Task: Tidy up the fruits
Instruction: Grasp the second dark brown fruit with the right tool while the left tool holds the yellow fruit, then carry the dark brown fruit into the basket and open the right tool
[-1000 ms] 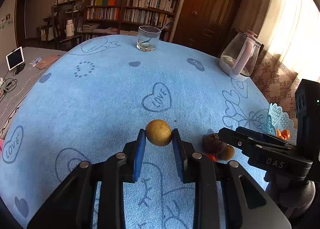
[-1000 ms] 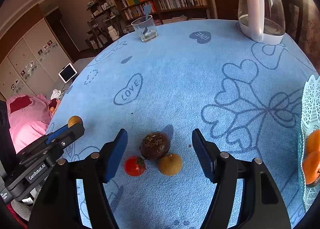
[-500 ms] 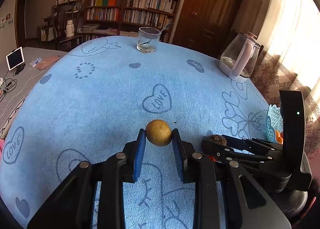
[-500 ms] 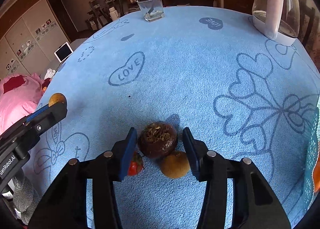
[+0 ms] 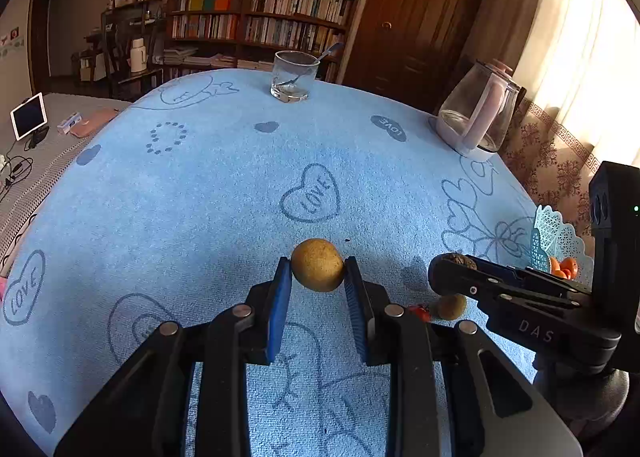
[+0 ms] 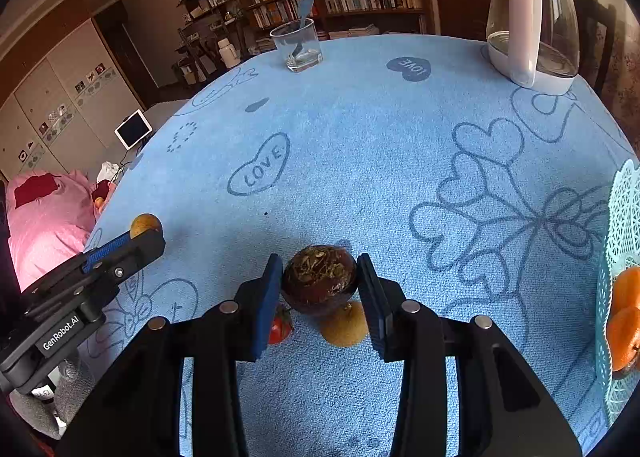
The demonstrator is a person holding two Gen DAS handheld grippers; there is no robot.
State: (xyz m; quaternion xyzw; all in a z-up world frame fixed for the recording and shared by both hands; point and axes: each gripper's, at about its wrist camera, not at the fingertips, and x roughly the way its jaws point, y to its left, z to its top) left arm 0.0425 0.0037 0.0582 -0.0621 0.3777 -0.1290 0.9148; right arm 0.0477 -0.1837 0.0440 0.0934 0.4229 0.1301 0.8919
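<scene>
Landmark for all entries: the turquoise lattice fruit basket [image 6: 622, 217] at the right edge of the blue heart-print tablecloth [image 5: 200, 197].

1. Left gripper [image 5: 317, 281]. Well to the left of the basket. Jaws pinched on a round yellow-brown fruit [image 5: 317, 265], blue pads pressing both its sides; the fruit sits clear above the cloth.

2. Right gripper [image 6: 319, 289]. Between the left gripper and the basket. Jaws closing, blue pads against both sides of a dark brown round fruit [image 6: 320, 279] with a dried, flaky crown facing up. The fruit appears raised off the cloth.

3. Cherry tomato [image 6: 280, 327]. On the cloth beneath the right gripper, partly hidden by its left finger, left of the basket.

4. Small yellow-brown fruit [image 6: 344, 331]. On the cloth just beside the tomato, on the side nearer the basket, below the dark fruit.

5. Oranges [image 6: 624, 317]. Inside the basket, at least two, seen through the lattice wall.

6. Glass kettle [image 6: 532, 17] with white handle and base. On the cloth, far beyond the basket, toward the bookshelf [image 5: 260, 21].

7. Drinking glass [image 5: 294, 75] with a spoon in it. Far edge of the cloth, well left of the kettle and farthest from the basket.

8. Tablet [image 5: 29, 115]. Off the cloth, on a side surface far left of the basket.
</scene>
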